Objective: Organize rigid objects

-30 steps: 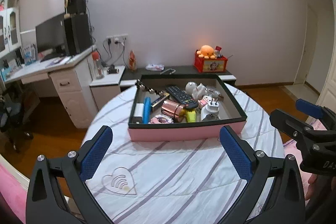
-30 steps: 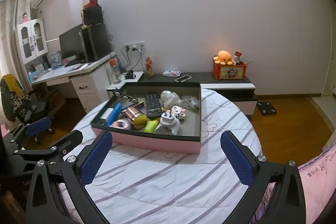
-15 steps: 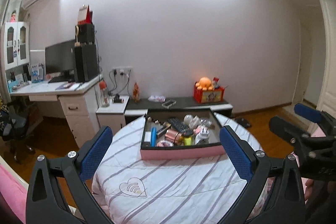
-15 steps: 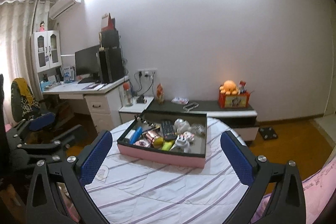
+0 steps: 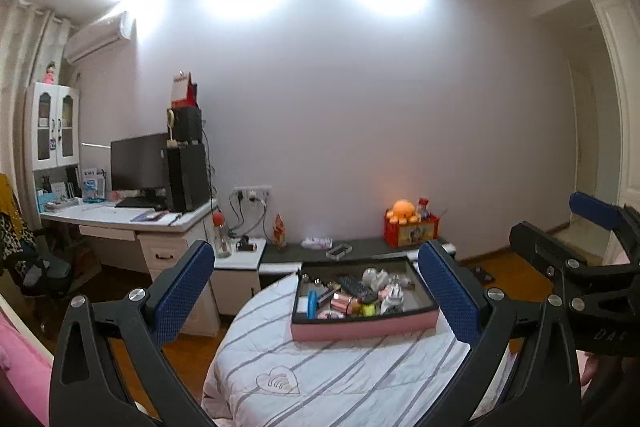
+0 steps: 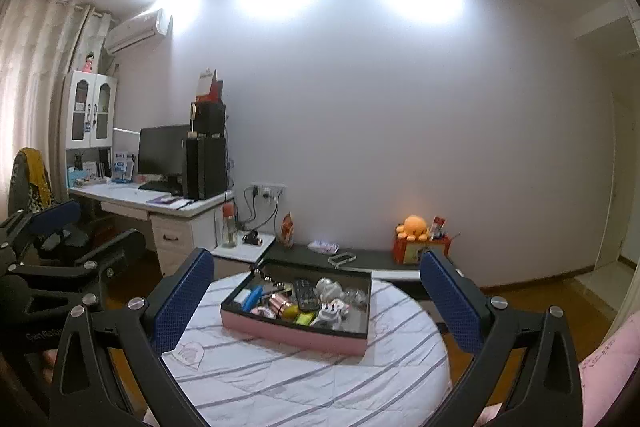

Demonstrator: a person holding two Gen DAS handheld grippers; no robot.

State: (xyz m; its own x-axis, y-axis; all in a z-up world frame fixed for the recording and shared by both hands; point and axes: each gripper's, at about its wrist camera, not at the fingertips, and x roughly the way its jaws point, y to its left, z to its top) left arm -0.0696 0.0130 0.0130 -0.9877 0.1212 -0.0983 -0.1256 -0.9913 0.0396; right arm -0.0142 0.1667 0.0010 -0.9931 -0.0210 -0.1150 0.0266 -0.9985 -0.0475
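Observation:
A pink box (image 5: 362, 330) (image 6: 280, 331) with a dark inside sits on the round table (image 5: 340, 383) (image 6: 304, 383), which has a white striped cloth. In it lie a black remote (image 5: 356, 287) (image 6: 306, 294), a blue tube (image 5: 312, 303) (image 6: 253, 298), a rose-gold cylinder (image 5: 344, 303), a white plug adapter (image 5: 390, 301) (image 6: 330, 315) and other small items. My left gripper (image 5: 316, 291) is open and empty, well back from the box. My right gripper (image 6: 316, 301) is also open and empty, equally far off. Each gripper shows at the edge of the other's view.
A white desk (image 5: 120, 219) with a monitor and a black computer tower stands at the left. A low dark cabinet (image 6: 360, 261) behind the table carries an orange plush toy (image 6: 416, 227) on a red box. An office chair (image 6: 28, 183) is at the far left, and pink bedding (image 6: 608, 367) at the right.
Both grippers have drawn back and tilted up from the table. The box now looks smaller and farther, and the ceiling lights have come into view. Both stay open.

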